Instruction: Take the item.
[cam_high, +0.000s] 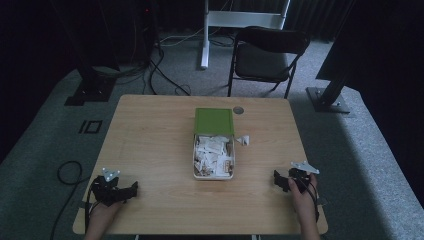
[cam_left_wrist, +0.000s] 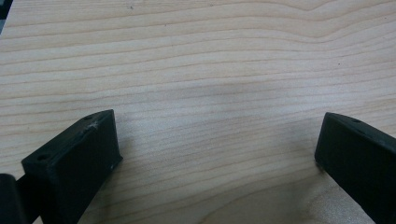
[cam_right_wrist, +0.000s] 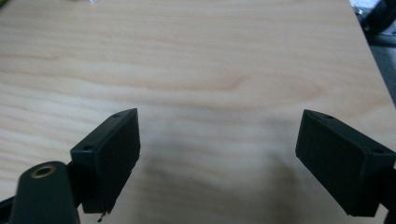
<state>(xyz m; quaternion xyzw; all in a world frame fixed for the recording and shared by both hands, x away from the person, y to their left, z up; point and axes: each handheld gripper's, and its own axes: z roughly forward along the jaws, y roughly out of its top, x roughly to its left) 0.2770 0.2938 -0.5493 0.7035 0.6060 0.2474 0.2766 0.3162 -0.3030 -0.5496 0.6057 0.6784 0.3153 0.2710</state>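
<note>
An open box (cam_high: 214, 172) with a green lid (cam_high: 214, 120) folded back sits mid-table, holding several white packets (cam_high: 212, 152). One loose white packet (cam_high: 243, 140) lies just right of the box. My left gripper (cam_high: 134, 189) rests near the front left corner, jaws wide apart over bare wood (cam_left_wrist: 210, 135). My right gripper (cam_high: 276, 180) rests near the front right edge, also open, with nothing between its fingers (cam_right_wrist: 112, 154).
The wooden table (cam_high: 150, 135) has a small round grommet (cam_high: 238, 110) at its back edge. Behind it stand a black folding chair (cam_high: 267, 55), a white stand (cam_high: 205, 30) and floor cables (cam_high: 160, 75). A dark post base (cam_high: 327, 100) sits at the right.
</note>
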